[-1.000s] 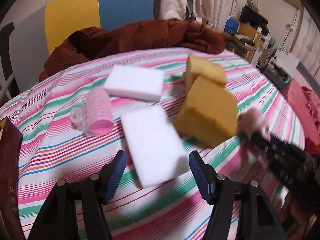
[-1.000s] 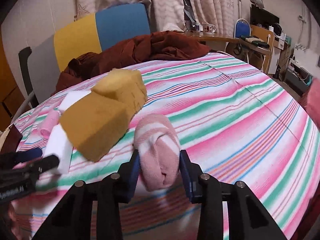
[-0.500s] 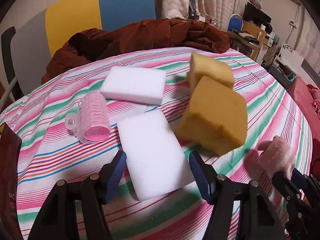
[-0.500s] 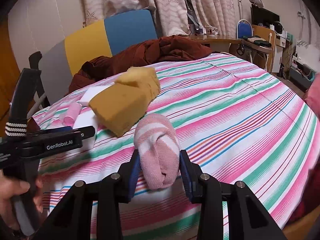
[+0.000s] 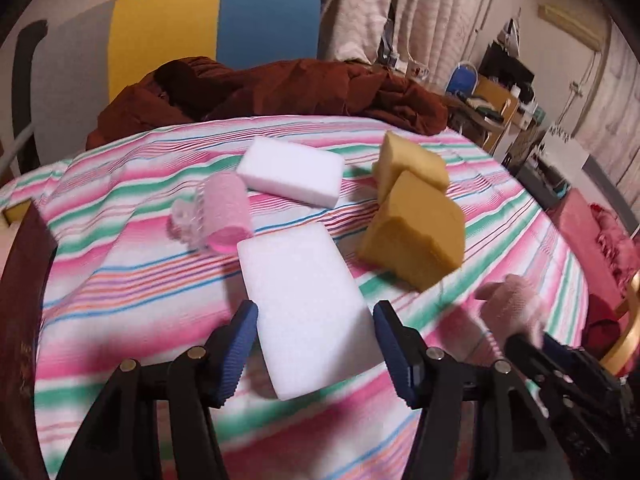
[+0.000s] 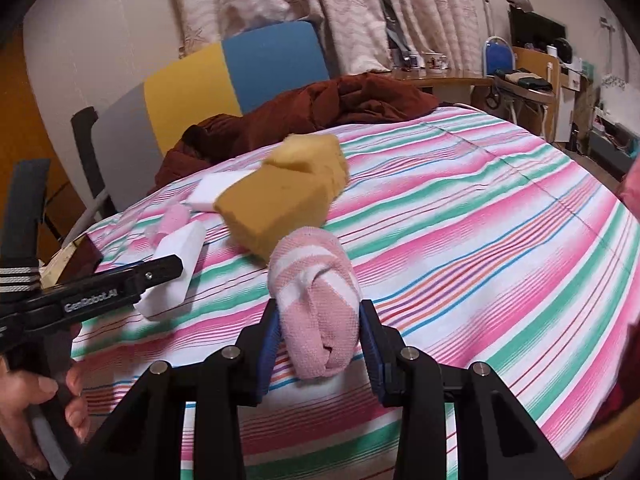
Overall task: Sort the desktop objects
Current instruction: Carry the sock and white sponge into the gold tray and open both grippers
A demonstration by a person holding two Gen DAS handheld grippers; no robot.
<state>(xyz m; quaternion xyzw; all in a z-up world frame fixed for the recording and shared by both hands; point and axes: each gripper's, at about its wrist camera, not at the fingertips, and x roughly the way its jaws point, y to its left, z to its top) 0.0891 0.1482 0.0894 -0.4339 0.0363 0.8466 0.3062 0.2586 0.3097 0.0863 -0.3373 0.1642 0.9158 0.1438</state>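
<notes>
Pink rolled sock (image 6: 316, 300) pinched in my right claw (image 6: 318, 346); my left claw (image 5: 314, 346), spread wide, straddles the near white sponge (image 5: 306, 312). Next, I judge: close on it.

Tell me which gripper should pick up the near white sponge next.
Left. The left gripper is open, with the near white sponge lying between its fingertips, so it likely only needs to close. The right gripper is shut on the pink sock.
</notes>
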